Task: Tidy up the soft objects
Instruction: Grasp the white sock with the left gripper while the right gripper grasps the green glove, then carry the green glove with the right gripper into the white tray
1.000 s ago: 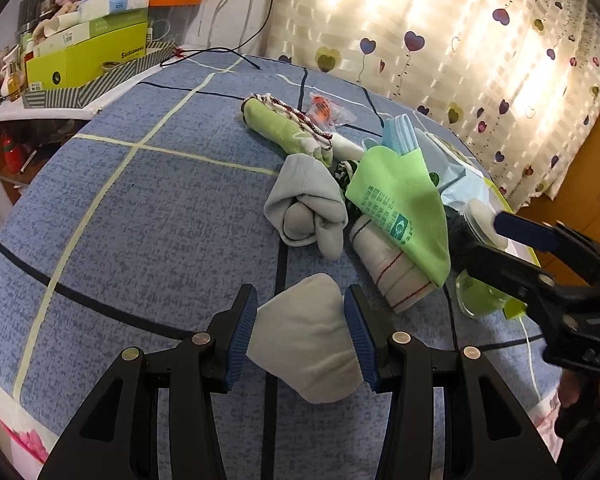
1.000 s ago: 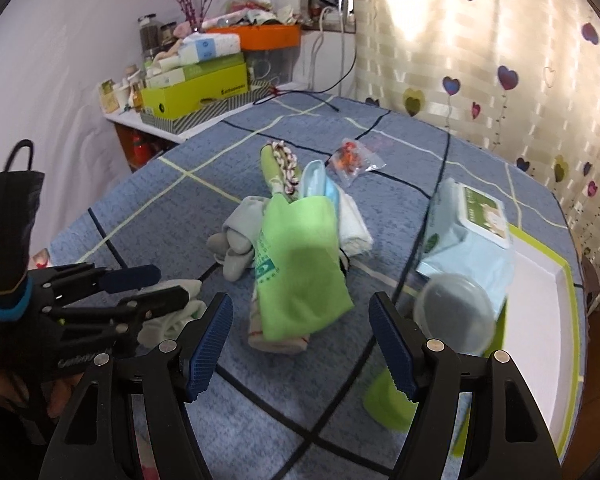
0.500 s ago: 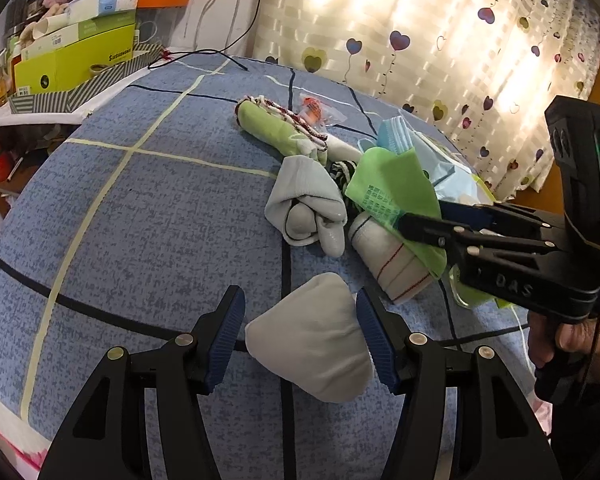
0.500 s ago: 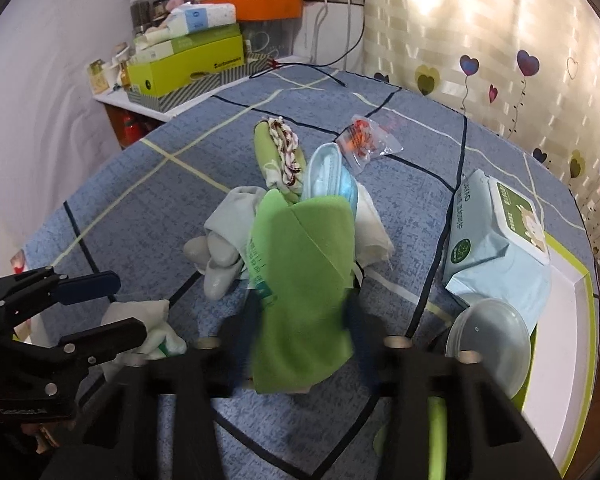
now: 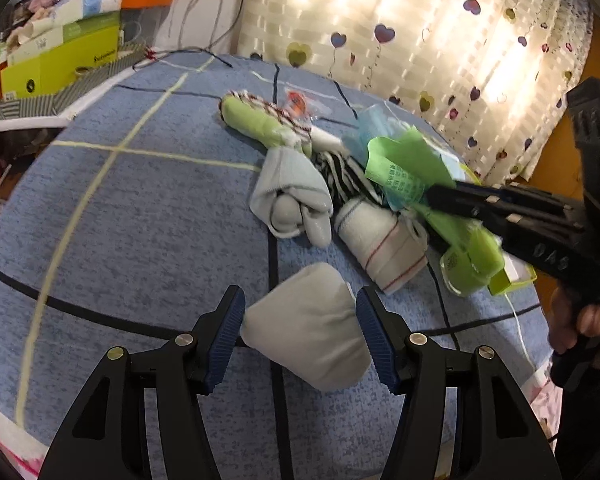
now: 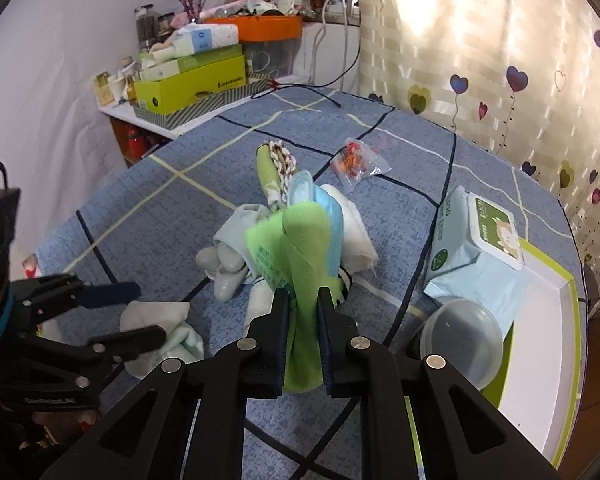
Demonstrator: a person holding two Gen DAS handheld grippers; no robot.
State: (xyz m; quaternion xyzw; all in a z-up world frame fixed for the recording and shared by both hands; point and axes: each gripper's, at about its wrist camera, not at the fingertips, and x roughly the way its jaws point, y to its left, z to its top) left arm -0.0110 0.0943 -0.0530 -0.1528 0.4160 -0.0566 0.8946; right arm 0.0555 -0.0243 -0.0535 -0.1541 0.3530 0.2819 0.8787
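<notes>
A pile of soft things lies mid-table on the blue cloth: a grey sock bundle [image 5: 290, 196], a white rolled sock with red stripes [image 5: 384, 240], a green sock roll [image 5: 260, 122] and a striped sock [image 5: 346, 174]. My right gripper [image 6: 304, 320] is shut on a green cloth [image 6: 300, 240] and lifts its near end; it also shows in the left wrist view [image 5: 432, 200]. My left gripper [image 5: 300, 336] is open, its fingers on either side of a white folded cloth [image 5: 308, 328] lying on the table; that cloth also shows in the right wrist view [image 6: 164, 320].
A wet-wipes pack [image 6: 476, 248] and a clear round lid [image 6: 460, 340] sit by a white tray with a green rim [image 6: 552, 360] at the right. A small snack bag [image 6: 356, 160] lies further back. Boxes [image 6: 192, 84] stack on a side shelf at the far left.
My right gripper moved in and shut on the green cloth, raising it. My left gripper opened off the white folded cloth, which now lies loose between its fingers.
</notes>
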